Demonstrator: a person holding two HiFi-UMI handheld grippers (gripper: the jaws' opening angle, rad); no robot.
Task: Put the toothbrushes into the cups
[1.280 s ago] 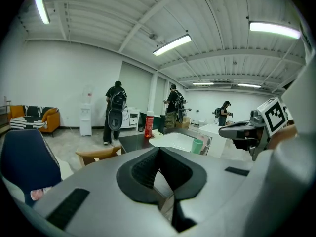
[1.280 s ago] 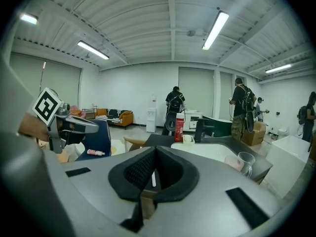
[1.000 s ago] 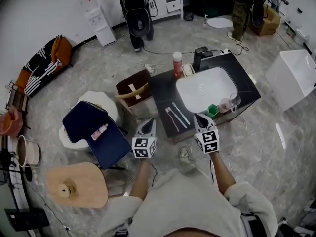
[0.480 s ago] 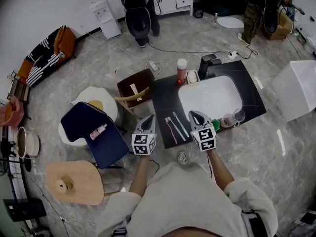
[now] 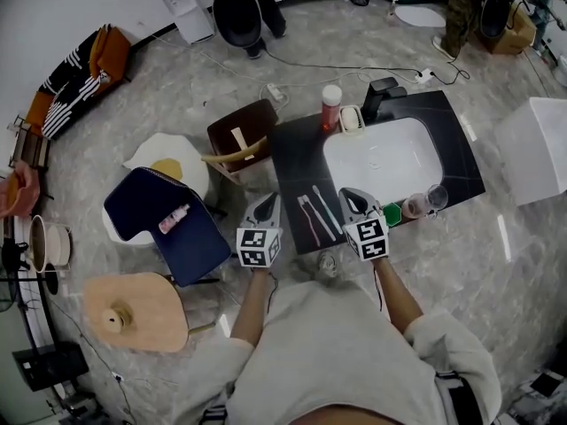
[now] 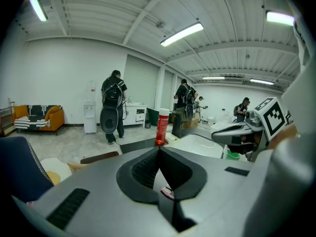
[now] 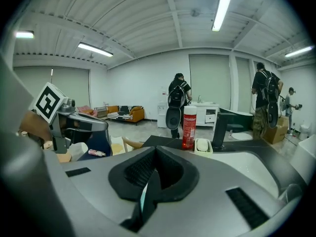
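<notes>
We see both grippers held out in front of the person, each with its jaws pressed together and nothing between them. The left gripper (image 5: 268, 204) hangs at the left edge of the dark counter (image 5: 297, 162). The right gripper (image 5: 352, 198) is over the counter's front, beside the white sink (image 5: 383, 159).

Two toothbrushes lie side by side on the counter between the grippers, touching neither. The pink toothbrush (image 5: 310, 220) is at 4 o'clock from the left fingertips, and the pale toothbrush (image 5: 325, 212) is at 8 o'clock from the right ones. Their near ends lie close to the counter's front edge.

At 4 o'clock from the right gripper, along that same edge, stand a green cup (image 5: 392, 213), a pink cup (image 5: 414, 207) and a clear glass (image 5: 436, 197).

Bare counter stretches toward 12 o'clock as far as a red bottle (image 5: 331, 106).
</notes>
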